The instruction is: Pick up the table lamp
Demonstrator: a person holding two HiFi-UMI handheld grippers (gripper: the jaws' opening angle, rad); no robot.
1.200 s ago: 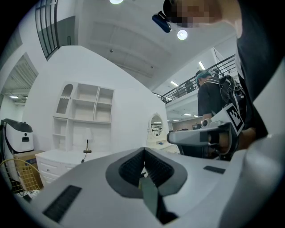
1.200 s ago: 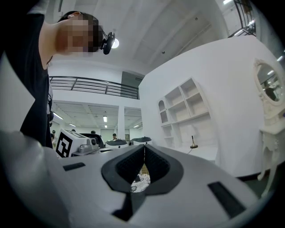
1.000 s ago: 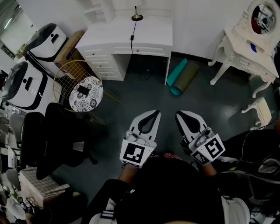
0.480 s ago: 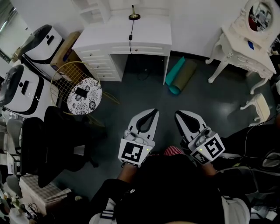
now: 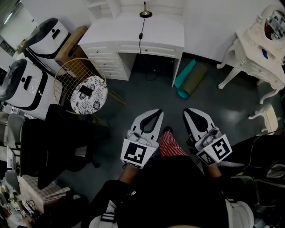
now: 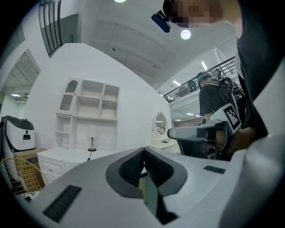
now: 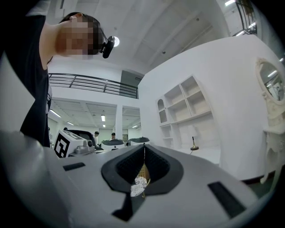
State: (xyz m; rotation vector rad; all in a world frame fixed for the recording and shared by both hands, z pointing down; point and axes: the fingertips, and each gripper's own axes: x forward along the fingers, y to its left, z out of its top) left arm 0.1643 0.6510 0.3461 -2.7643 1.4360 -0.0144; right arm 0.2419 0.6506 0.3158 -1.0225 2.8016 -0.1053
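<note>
Head view: table lamp [image 5: 144,12] stands at far edge of white surface [image 5: 162,33], cord [image 5: 140,33] trailing over front. Left claw [image 5: 159,112] and right claw [image 5: 187,111] both shut, empty, well apart from lamp. Step looks like approach. Next: get near, open a claw, take slim stem.
</note>
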